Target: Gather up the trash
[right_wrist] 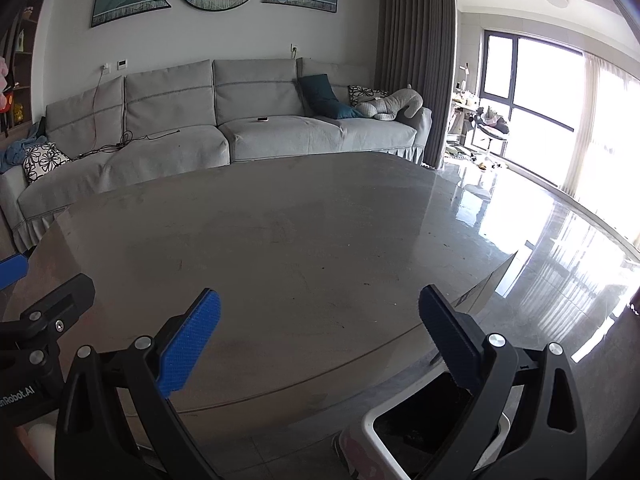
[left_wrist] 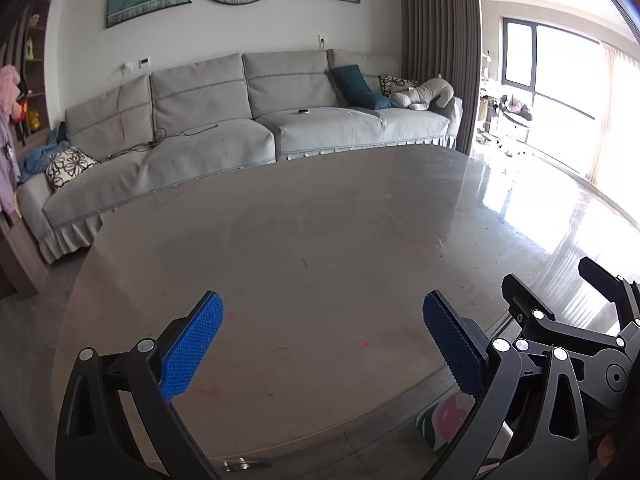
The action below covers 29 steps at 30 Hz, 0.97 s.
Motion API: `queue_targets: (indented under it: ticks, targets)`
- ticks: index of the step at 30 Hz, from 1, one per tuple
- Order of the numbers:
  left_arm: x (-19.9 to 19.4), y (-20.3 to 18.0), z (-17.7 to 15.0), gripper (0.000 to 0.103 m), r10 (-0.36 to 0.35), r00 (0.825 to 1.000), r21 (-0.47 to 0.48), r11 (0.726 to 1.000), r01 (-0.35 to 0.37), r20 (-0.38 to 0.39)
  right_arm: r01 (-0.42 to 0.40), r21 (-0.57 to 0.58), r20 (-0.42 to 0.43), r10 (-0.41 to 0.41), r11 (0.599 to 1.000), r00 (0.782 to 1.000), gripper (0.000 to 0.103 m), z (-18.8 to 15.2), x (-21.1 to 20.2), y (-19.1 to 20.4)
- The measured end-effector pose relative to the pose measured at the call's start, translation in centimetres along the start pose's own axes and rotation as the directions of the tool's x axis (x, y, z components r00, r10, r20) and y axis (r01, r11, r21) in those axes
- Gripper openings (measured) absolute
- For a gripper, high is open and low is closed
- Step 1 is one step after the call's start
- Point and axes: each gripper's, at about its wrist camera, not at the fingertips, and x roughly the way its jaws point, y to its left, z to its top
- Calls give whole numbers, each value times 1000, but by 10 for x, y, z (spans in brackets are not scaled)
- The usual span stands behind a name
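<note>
**Hovering over a bare surface, nothing in either gripper**

Hovering side by side at the near edge of the grey surface [left_wrist: 304, 240], both tools look to be either between pickups or finished with the tabletop; I judge it late in the task or at a pause, since no trash shows anywhere on the top.

Starting at the left, the left gripper [left_wrist: 322, 340] has its blue fingers [left_wrist: 192, 346] spread wide with only tabletop between them. A few faint pink smudges mark the near part of the top, stains rather than things to lift. To its right the right gripper [right_wrist: 320, 338] is likewise spread apart and empty, its neighbour's black linkage showing at the far left of its view.

Below the near right edge, on the floor, stands a white-rimmed bin [right_wrist: 404, 416] with a dark inside, partly hidden by the right tool; that is probably where the trash goes. What it holds cannot be made out.

The next move calls for finding any leftover litter, perhaps on the floor or off to the sides, which these views do not cover.

Beyond the far edge runs a grey sofa [left_wrist: 224, 128] with cushions, a cable and a small dark object on its seat. Nothing stands in the way over the tabletop.
</note>
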Motion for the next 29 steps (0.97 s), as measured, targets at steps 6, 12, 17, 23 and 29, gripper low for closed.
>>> queue_targets:
  ticks: [6, 12, 17, 23, 29]
  targets:
    - [0, -2, 1, 98, 4, 1000, 16, 1000, -4, 20, 5, -2, -2, -5, 1000, 1000, 98, -1, 2, 1]
    - [-2, -1, -3, 98, -13, 1000, 20, 1000, 12, 27, 9, 2, -1, -9, 1000, 1000, 98, -3, 0, -1]
    - [-5, 0, -3, 98, -11, 999, 26, 1000, 10, 36, 10, 4, 2, -10, 1000, 1000, 98, -6, -2, 0]
    - [-5, -1, -1, 98, -15, 999, 26, 1000, 14, 30, 7, 5, 2, -7, 1000, 1000, 98, -7, -4, 1]
    - [-7, 2, -1, 98, -14, 999, 28, 1000, 12, 48, 6, 5, 6, -6, 1000, 1000, 99, -3, -5, 1]
